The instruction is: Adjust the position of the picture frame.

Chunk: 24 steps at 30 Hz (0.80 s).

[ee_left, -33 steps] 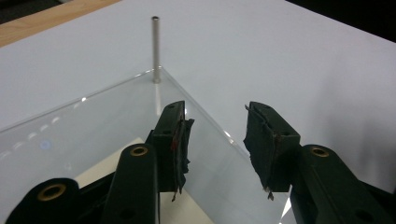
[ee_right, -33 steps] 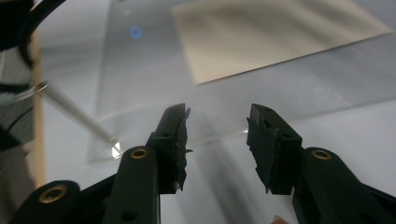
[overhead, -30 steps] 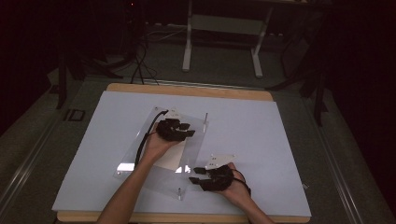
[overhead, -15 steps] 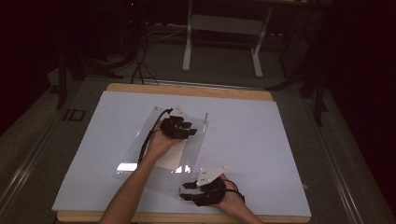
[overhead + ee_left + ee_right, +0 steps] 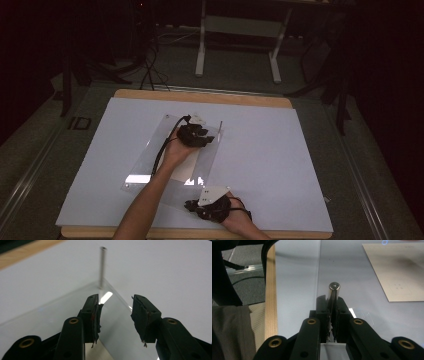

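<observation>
At the near edge of the clear acrylic sheet [image 5: 150, 165], a metal post [image 5: 333, 296] has just been clamped by the right gripper [image 5: 331, 307], while the left gripper [image 5: 115, 315] is held parted near the far post [image 5: 102, 267].

Black left gripper [image 5: 116, 315] with brass-coloured screws, frayed pads, trailing black cable [image 5: 165, 147], bare forearms

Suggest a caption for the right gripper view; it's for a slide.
Right hand-held gripper shut on a metal post standing on a clear plastic sheet.
</observation>
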Each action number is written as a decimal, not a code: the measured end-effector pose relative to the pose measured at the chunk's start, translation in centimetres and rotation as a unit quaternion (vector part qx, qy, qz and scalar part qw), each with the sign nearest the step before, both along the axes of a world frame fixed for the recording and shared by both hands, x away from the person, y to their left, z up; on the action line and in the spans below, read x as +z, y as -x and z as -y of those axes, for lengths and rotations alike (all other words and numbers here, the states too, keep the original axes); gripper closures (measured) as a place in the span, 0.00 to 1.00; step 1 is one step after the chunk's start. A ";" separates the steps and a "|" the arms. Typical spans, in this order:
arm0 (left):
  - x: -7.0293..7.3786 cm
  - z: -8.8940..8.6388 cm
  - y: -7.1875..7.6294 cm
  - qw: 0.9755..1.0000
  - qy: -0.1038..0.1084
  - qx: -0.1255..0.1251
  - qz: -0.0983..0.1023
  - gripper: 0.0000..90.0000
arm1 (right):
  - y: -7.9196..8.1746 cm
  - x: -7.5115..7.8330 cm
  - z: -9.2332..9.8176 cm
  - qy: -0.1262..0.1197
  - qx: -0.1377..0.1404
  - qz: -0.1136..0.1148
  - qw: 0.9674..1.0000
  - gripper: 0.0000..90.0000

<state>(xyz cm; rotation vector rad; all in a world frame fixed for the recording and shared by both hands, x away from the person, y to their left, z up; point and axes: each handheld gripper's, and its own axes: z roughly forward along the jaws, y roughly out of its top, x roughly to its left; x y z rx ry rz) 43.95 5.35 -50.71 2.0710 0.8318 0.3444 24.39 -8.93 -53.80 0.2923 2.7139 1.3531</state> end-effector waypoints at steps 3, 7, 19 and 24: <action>-0.4 0.6 -0.8 1.000 0.010 0.017 0.004 0.63 | 0.0 -0.1 0.1 -0.005 -0.003 -0.005 1.000 0.94; -1.0 2.0 -2.3 1.000 0.001 0.008 -0.008 0.64 | 0.0 -0.2 0.1 -0.012 -0.008 -0.013 1.000 0.94; -2.2 5.9 -5.4 0.998 -0.054 0.000 -0.017 0.75 | 0.1 -0.3 0.2 -0.022 -0.017 -0.020 0.999 0.93; -2.2 5.4 -5.7 0.998 -0.048 -0.002 -0.026 0.91 | 0.2 -0.4 0.2 -0.022 -0.025 -0.022 0.999 0.93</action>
